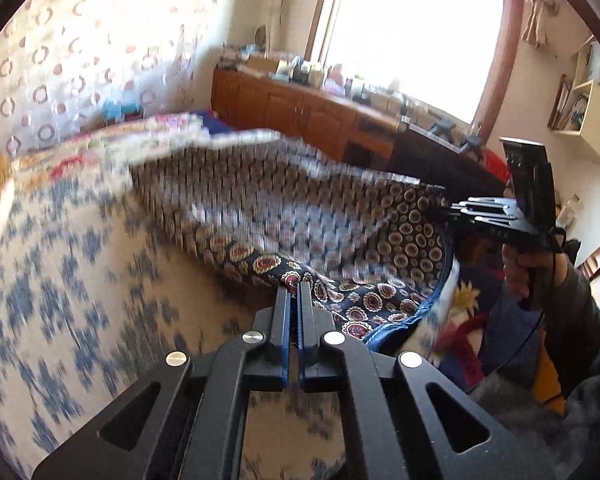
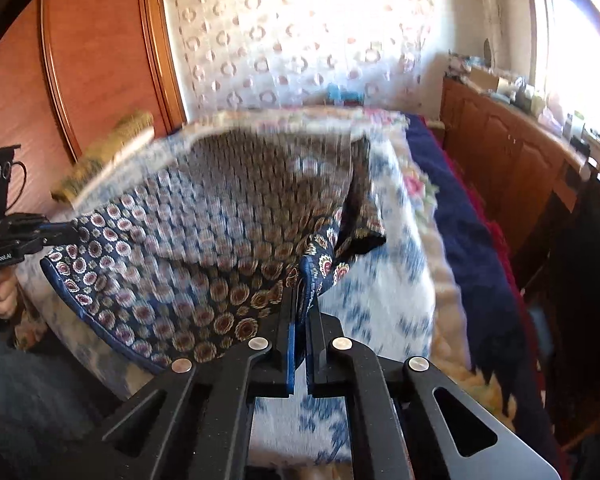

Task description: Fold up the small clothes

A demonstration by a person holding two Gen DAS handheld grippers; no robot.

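A small navy garment [image 1: 364,300] printed with red and gold medallions hangs stretched between both grippers, above the bed, and is blurred. In the left wrist view my left gripper [image 1: 294,292] is shut on the cloth's near edge. My right gripper [image 1: 454,210] pinches the far right corner there, with a hand below it. In the right wrist view my right gripper [image 2: 300,300] is shut on a blue-piped hem of the garment [image 2: 220,280]. My left gripper [image 2: 66,234] grips the left corner. The garment sags in the middle, and its far end rests folded on the bed.
Under the garment lies a bed cover [image 1: 80,280] in white with blue marks. A wooden cabinet [image 2: 500,152] with clutter on top runs below the bright window on the right. An orange wardrobe [image 2: 100,60] stands at the left, and a yellow-green brush [image 2: 104,152] lies on the bed's far left.
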